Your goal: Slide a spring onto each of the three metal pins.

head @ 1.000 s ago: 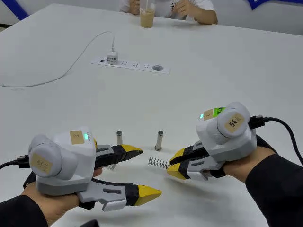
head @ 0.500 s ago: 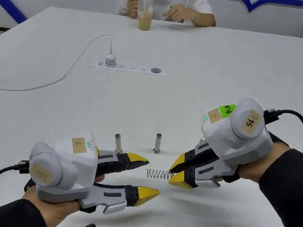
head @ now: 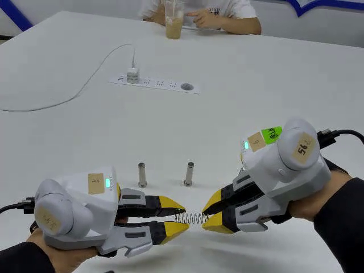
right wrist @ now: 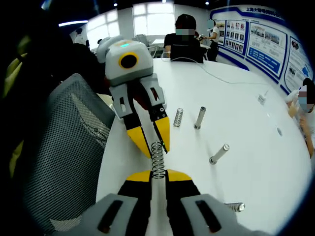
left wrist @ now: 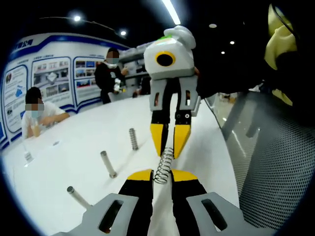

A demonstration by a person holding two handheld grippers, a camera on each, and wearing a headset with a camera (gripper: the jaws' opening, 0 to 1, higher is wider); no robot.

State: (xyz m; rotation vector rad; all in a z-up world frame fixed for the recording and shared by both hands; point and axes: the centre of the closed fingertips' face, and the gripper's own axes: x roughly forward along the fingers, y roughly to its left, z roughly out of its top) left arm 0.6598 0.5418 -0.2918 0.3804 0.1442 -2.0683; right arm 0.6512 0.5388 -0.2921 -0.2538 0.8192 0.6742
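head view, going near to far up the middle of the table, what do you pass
spring → two upright pins → power strip → cup

One spring is being gripped at opposite ends by the right gripper and the left gripper, just inside the worktop's edge.

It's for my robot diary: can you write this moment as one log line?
left tongs: shut on spring | right tongs: shut on its other end | two pins: upright, bare
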